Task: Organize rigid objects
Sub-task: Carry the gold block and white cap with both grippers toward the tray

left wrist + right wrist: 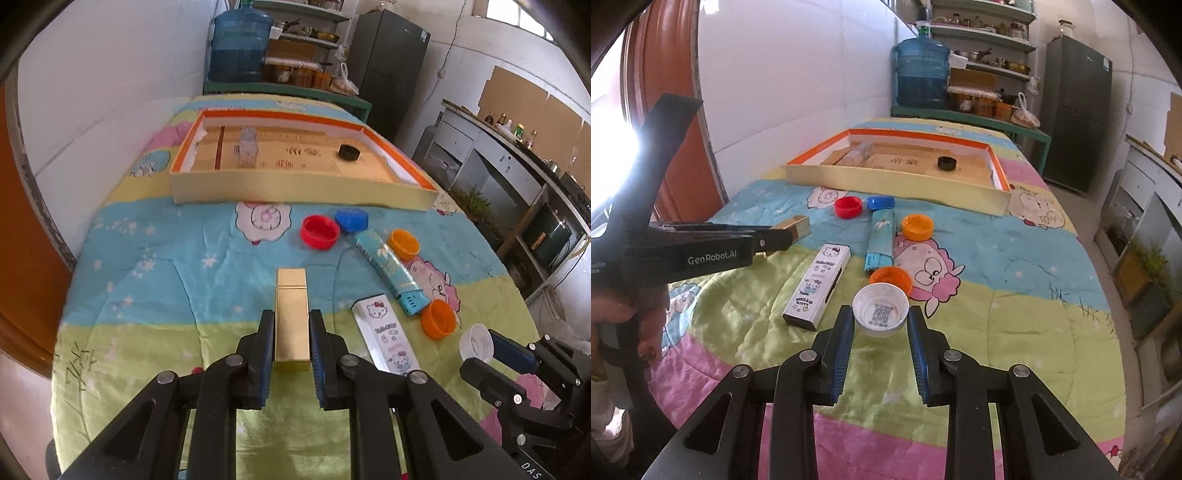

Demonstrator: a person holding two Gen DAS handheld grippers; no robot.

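Left wrist view | left hand-held gripper (291, 332) clamps gold rectangular metal case (291, 317); right hand-held gripper (881, 325) grips white plastic bottle cap (881, 312) | both short of shallow orange-rimmed cardboard tray (295, 190) | tray holds black cap (348, 152), clear box (247, 147) | outside: red cap (319, 232), blue cap (351, 219), two orange caps (405, 243), two cartons (386, 338) | path unobstructed

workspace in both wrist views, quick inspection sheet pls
surface: cartoon-print quilt over the table.
job's things: shallow box holding a black cap and a clear item; red cap, blue cap, two orange caps, teal box, white kitty box loose on the quilt.
clutter: nothing seen.
grippers: left hand-held gripper shut on gold box; right hand-held gripper shut on white cap.
cables: wire down the far wall.
surroundings: water jug, shelves, fridge.
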